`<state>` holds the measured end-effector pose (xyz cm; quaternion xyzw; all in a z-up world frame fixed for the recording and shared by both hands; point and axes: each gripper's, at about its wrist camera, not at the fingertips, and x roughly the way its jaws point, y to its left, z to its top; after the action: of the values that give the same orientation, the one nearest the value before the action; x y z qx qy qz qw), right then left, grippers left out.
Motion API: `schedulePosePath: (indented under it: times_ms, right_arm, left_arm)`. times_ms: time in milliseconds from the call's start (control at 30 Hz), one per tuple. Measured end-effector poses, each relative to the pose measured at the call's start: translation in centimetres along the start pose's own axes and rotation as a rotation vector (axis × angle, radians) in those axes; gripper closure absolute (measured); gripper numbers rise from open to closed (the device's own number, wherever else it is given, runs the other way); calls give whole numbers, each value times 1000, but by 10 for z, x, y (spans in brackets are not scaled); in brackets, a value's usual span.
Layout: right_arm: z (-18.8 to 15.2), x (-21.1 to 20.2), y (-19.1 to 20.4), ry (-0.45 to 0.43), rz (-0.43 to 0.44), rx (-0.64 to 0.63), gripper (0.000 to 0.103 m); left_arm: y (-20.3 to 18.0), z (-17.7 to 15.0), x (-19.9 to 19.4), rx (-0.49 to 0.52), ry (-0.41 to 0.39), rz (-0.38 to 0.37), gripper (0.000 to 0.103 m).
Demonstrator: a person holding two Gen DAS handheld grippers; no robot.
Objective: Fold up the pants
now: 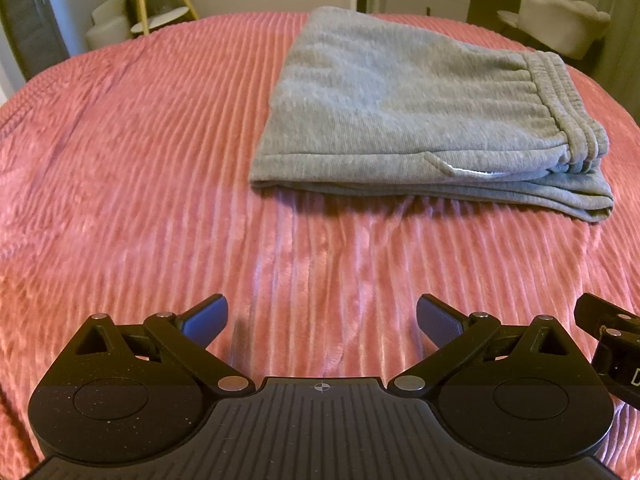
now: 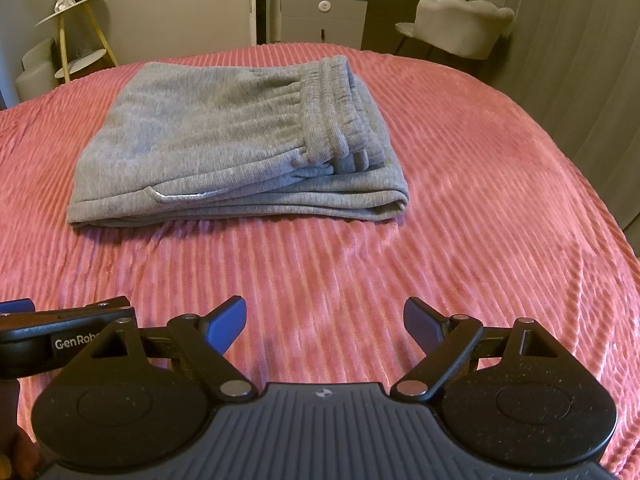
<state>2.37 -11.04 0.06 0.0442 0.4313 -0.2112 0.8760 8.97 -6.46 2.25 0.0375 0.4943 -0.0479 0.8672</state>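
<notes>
Pants point(image 1: 400, 112) look pretty much done – we've got the grey sweats stacked in a tidy rectangle on the pink ribbed bedspread point(image 1: 140, 160), waistband point(image 2: 340, 112) lying on top so the layers stay put. Both tools hang low over bare blanket, well apart from the pile, probably so nothing gets nudged. Left gripper point(image 1: 322, 320) is spread wide and empty – same for the right gripper point(image 2: 325, 320).

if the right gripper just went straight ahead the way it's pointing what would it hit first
Probably the pink bedspread: the open right gripper looks angled down at bare cover. The folded grey pants lie beyond, slightly left; depth is hard to judge.
</notes>
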Motion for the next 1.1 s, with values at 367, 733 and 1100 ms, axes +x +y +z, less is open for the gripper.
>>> schedulePosePath:
  times_ms: [367,733,1100]
  right_arm:
    - [0,0,-2,-5,5,7,17]
    - [0,0,-4,-5,5,15,17]
    - [1,0,-4,-8,6,16,17]
  left_arm:
    - [-1,0,0,1,0,1,0]
    - [0,0,1,10,5,-1,0]
    - [-2,0,1,20,3,6,0]
